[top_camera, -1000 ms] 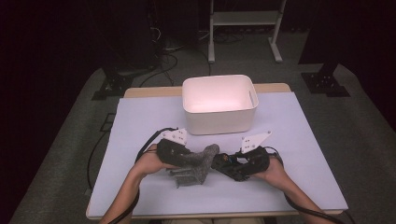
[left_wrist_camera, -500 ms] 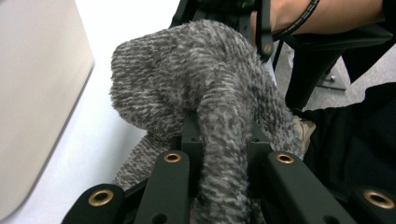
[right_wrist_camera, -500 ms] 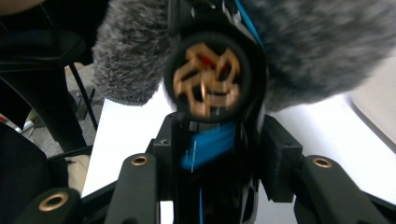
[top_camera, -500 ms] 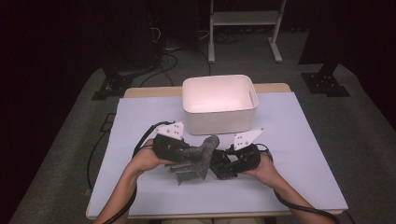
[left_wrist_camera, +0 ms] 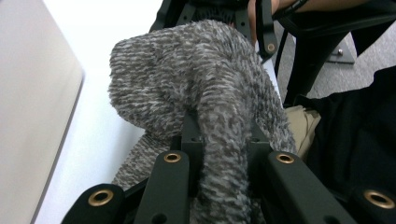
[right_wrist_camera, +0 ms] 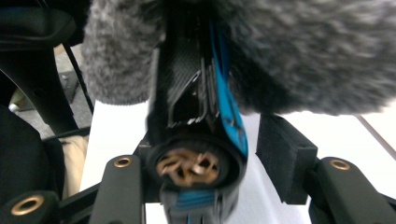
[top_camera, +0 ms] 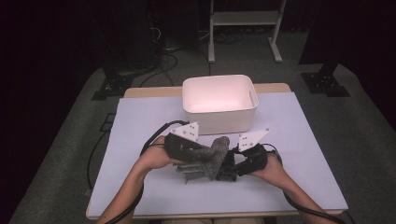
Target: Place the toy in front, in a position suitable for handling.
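The left gripper (top_camera: pixel 205 156) is clamped on the grey sock (left_wrist_camera: pixel 205 107), held above the tabletop (top_camera: pixel 140 121) before the bin (top_camera: pixel 219 100); the right gripper (top_camera: pixel 233 163), jaws just widening, looks loose around a black tool (right_wrist_camera: pixel 196 112); keep the left clamp firm and lift straight.

No legible text, seemingly anywhere.

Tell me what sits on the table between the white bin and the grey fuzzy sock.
Nothing: in the high view a bare strip of the pale table separates the white bin from the grey fuzzy sock, which is held up by the left tongs.
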### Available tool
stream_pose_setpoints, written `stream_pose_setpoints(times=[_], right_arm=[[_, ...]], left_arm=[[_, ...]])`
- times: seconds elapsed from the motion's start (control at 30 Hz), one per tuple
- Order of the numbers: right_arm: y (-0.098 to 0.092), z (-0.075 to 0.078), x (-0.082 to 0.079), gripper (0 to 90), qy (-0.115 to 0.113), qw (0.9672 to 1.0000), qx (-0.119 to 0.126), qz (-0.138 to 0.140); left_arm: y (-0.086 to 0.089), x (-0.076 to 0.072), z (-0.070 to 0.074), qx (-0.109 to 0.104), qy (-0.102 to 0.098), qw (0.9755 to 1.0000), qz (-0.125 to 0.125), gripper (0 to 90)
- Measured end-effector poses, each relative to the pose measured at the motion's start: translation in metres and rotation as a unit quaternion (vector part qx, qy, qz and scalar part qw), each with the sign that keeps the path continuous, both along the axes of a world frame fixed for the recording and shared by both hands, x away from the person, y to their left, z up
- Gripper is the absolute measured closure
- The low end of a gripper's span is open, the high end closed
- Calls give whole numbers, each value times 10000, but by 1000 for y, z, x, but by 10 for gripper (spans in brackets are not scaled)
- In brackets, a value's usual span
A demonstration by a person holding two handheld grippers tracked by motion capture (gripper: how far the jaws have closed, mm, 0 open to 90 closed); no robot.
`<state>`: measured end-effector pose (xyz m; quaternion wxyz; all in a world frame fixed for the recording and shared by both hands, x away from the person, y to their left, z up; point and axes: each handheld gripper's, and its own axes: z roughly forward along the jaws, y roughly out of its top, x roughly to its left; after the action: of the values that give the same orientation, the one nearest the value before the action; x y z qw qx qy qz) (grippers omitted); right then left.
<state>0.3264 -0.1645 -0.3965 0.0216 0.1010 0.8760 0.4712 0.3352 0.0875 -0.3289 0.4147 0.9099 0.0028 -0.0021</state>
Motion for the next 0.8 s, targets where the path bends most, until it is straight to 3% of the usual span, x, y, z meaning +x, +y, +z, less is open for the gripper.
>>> stream_pose_setpoints(times=[0.13, 0.23, 0.4, 0.57, 0.8], right_arm=[[-15, -5, -6, 552, 71, 9999, 70, -88], [-17, -5, -10, 558, -42, 9999, 38, -121], [-15, -2, -8, 559, -90, 9999, -75, -47], [-7, -1, -8, 560, -171, 9998, -88, 18], [6, 3, -7, 563, -303, 9995, -72, 101]], left_arm=[[-7, 1, 2, 87, -31, 10000, -19, 764], [-12, 1, 4, 140, -9, 9999, -78, 764], [-21, 1, 13, 253, -46, 9996, -134, 764], [-27, 1, 23, 137, 23, 9997, -204, 763], [-39, 0, 29, 343, -17, 9989, -312, 759]])
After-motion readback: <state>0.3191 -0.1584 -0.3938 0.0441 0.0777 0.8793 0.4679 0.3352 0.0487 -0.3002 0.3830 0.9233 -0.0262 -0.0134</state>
